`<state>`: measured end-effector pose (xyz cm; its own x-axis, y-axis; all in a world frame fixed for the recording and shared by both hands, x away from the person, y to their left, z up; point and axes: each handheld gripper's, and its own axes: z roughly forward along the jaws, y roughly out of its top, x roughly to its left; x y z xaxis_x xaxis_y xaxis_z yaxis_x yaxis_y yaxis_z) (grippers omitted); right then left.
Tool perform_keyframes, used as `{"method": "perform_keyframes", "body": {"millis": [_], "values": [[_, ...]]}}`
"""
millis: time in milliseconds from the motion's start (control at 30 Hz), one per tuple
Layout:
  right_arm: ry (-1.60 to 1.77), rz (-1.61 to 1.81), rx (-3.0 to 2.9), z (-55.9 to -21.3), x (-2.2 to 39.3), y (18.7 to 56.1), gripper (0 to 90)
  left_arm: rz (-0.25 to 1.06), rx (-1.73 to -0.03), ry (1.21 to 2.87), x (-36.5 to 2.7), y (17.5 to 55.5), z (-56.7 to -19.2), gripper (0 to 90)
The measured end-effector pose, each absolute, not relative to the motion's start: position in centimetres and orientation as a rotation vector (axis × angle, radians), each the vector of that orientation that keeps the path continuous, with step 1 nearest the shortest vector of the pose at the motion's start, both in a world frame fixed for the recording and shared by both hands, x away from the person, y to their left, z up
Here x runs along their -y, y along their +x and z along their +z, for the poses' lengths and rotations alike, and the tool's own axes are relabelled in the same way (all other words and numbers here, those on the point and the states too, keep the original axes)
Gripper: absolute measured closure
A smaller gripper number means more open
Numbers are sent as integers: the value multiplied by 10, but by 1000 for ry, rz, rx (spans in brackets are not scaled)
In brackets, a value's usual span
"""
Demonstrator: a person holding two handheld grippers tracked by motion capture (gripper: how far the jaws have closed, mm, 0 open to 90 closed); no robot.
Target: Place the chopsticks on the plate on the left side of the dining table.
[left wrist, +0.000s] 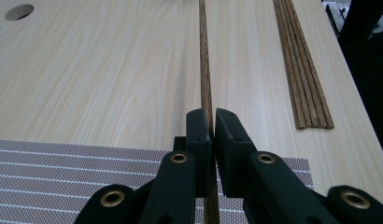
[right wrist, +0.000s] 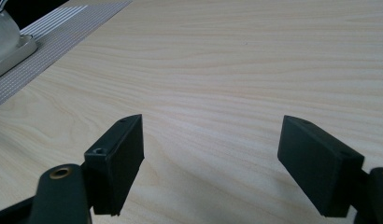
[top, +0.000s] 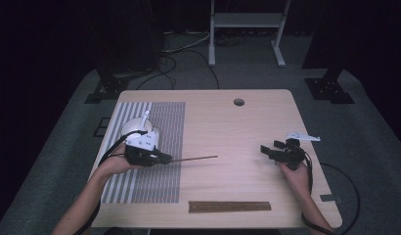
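Left tongs (left wrist: 213, 122) pinching a wooden stick (left wrist: 204, 56), right tongs (right wrist: 210, 161) spread; apparently no legible writing anywhere

You held the left gripper (top: 165, 158) at the left of the frame, over the right part of the striped mat (top: 159, 127), with its jaws closed on one thin wooden stick (top: 196, 158). The stick ran out level toward the middle of the table (top: 257, 127), tilting slightly upward in the picture. A white object (top: 137, 126) sat on the mat just behind your left hand (top: 115, 164). You kept the right gripper (top: 265, 150) at the right of the frame, pointing left toward the stick's free end but well apart from it, its jaws standing apart with nothing between them. A bundle of sticks (top: 230, 206) lay flat along the lower edge of the table, near the middle, and a round hole (top: 238, 102) showed near the upper edge.
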<state>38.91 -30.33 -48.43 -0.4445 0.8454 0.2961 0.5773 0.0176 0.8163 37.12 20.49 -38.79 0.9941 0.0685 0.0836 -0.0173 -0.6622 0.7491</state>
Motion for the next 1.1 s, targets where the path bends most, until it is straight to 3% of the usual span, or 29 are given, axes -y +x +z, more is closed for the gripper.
{"method": "perform_keyframes", "body": {"millis": [1100], "values": [[1460, 1383, -2022, -484, 302, 389, 213, 160, -45, 2280, -232, 381, -376, 842]]}}
